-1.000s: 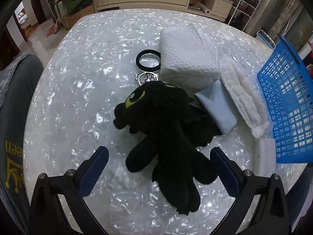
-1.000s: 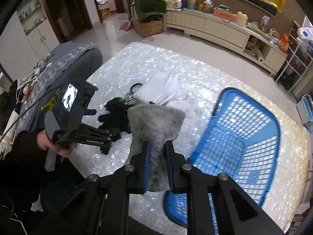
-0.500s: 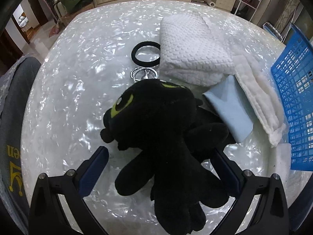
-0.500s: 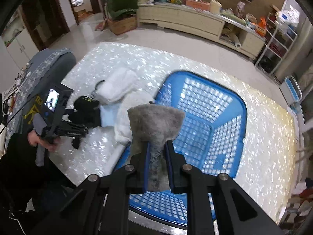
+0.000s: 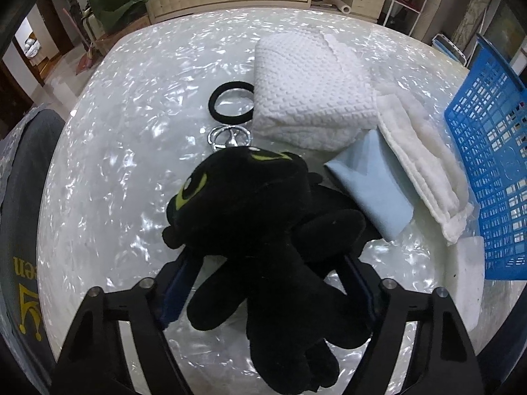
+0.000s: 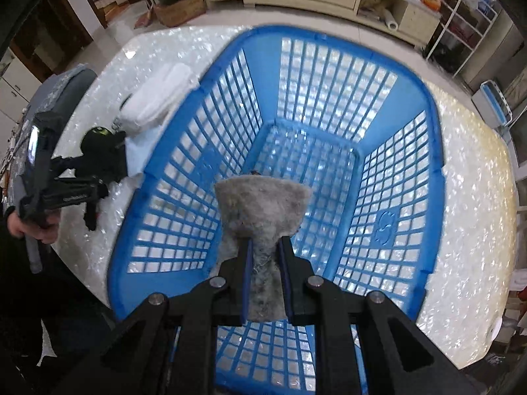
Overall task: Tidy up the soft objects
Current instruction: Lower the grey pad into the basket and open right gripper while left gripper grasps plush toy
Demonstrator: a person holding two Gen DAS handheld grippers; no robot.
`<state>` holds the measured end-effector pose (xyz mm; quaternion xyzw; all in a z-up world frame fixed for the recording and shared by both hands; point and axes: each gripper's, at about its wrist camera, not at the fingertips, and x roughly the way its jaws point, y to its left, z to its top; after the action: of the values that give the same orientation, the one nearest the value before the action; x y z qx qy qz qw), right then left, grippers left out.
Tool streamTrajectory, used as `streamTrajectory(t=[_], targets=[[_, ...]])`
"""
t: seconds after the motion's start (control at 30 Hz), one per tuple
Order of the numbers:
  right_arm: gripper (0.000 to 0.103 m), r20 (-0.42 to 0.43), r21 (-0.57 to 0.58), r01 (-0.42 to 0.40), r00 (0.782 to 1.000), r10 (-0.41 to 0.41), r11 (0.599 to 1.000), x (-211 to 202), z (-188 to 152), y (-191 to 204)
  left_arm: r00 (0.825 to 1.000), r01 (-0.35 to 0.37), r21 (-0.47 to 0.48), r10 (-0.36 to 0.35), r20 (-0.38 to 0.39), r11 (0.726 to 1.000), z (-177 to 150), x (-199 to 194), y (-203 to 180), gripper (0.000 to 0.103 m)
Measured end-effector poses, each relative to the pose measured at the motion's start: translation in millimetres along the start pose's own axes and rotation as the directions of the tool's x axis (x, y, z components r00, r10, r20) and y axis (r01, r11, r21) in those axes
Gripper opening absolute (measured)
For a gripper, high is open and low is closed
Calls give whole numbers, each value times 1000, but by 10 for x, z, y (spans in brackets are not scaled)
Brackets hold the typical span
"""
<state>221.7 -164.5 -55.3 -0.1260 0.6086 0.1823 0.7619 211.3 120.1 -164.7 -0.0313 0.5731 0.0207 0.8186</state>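
Between the two fingers of the left claw (image 5: pixel 263 288) lies a black plush toy (image 5: pixel 263 227) with yellow-green eyes, resting on the pearly white worktop (image 5: pixel 125 151). Its body and legs fill the gap between the fingers, and its head points away from the claw. The jaws of this claw have just been closing around the toy; whether the pads already press on its sides cannot be told.

Beyond the toy's head sit a metal key ring (image 5: pixel 229 136) and a black hair band (image 5: pixel 232 100). Ahead and to the right of the claw lie a folded white waffle towel (image 5: pixel 313 98), a pale blue cloth (image 5: pixel 375 184) partly under the toy, and a folded white fleecy cloth (image 5: pixel 425 168). At the far right edge stands a blue plastic basket (image 5: pixel 494 164).

Over that same basket (image 6: pixel 431 125) the right claw (image 6: pixel 265 279) points steeply down, clenched on a grey fuzzy cloth (image 6: pixel 263 210). The cloth fans out past the fingertips and hangs above the basket's open floor. To the left of this claw, a person's hand (image 6: pixel 31 227) holds the handle of the left claw.
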Motion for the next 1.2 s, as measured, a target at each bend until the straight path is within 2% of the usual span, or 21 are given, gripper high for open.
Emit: streamTrajectory(t=[0.3,0.37,0.47,0.8,0.83,0.9,0.97,1.03,1.2], targets=[[16,-80,21,5,997,-3,1000,286,-55,-23,1000,7,19,-8,26,1000,-43,-42,-30,67],[17,-92,20,6,996,-4,1000,331,-67,-2,1000,10,21,-11,28,1000,-48,-50,-31,60],[18,-109,14,17,994,-16,1000,390,-73,40,999,21,21,-22,26,1000,-55,-68,-19,54],[22,-107,1,24,994,-24,1000,481,-210,115,999,26,8,-26,21,1000,-131,-148,53,48],[25,-104,-1,29,994,-29,1000,480,-221,119,999,24,10,-24,22,1000,-137,-164,53,48],[45,-97,-4,45,994,-45,999,449,-255,79,999,23,20,-24,24,1000,-178,-220,58,48],[50,-86,-4,44,995,-45,999,422,-299,49,999,19,32,-20,31,999,-232,-304,72,48],[51,-78,-3,30,996,-30,1000,399,-339,11,999,21,50,-23,38,999,-256,-401,54,48],[65,-55,-14,10,998,-11,1000,306,-410,-37,996,34,108,-43,78,994,-321,-734,-36,48]])
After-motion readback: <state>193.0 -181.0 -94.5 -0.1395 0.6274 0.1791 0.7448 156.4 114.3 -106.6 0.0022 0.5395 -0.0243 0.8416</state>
